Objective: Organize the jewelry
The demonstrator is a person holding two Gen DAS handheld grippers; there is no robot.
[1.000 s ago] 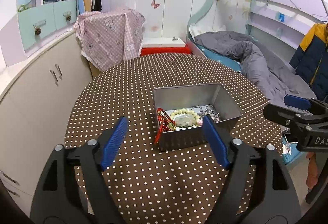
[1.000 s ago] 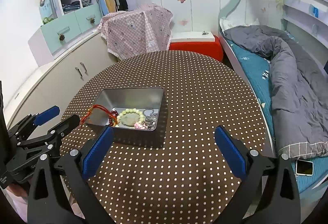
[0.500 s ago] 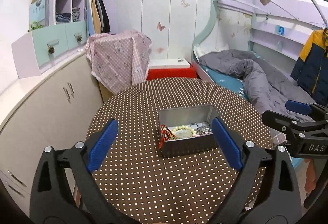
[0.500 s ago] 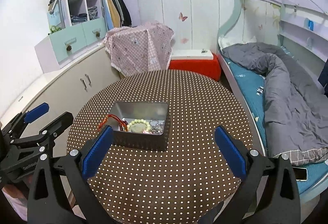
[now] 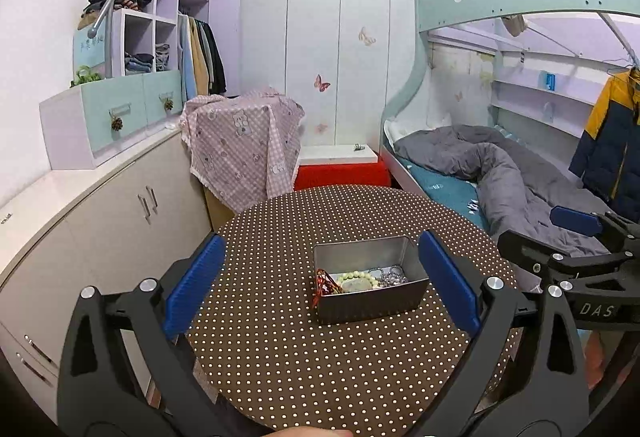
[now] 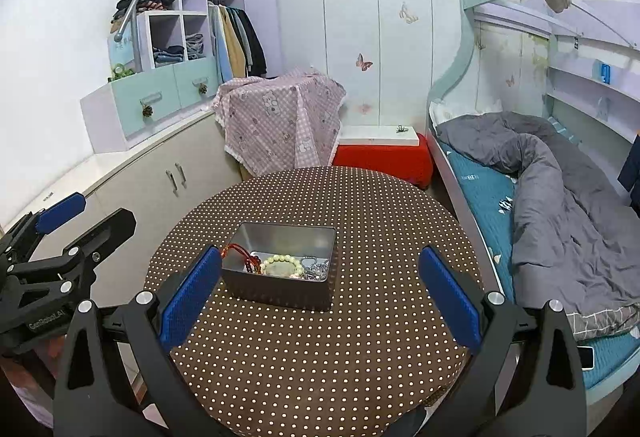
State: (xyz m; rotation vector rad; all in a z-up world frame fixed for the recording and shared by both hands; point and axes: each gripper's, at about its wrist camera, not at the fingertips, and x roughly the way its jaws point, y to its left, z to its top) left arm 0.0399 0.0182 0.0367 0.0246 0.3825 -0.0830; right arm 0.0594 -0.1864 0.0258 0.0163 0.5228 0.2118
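Sitting near the middle of the round dotted table (image 5: pixel 280 357) is the open tin (image 5: pixel 370 287), and both grippers hang above the near edge, well apart from it. From the left gripper (image 5: pixel 320 287) the tin lies ahead and a little right; its jaws have just been opening and now stand spread wide with nothing between them. From the right gripper (image 6: pixel 320 287) the tin lies ahead and left, closer to its left pad; those jaws are also wide and hold nothing. Neither is clearly nearer (I would call it even).

Inside the tin lie a pale bead bracelet (image 6: pixel 282 264), a silvery chain (image 6: pixel 316 269) and a red cord piece (image 6: pixel 240 253) that drapes over the tin's left end wall. The tin's long axis runs across both views, slightly skewed.

Nothing else stands on the table, so no obstacle blocks a reach; the tin's walls and the tangle of pieces are the likely snag. A bed (image 6: pixel 560 197) is to the right, cabinets (image 5: pixel 100 237) to the left.
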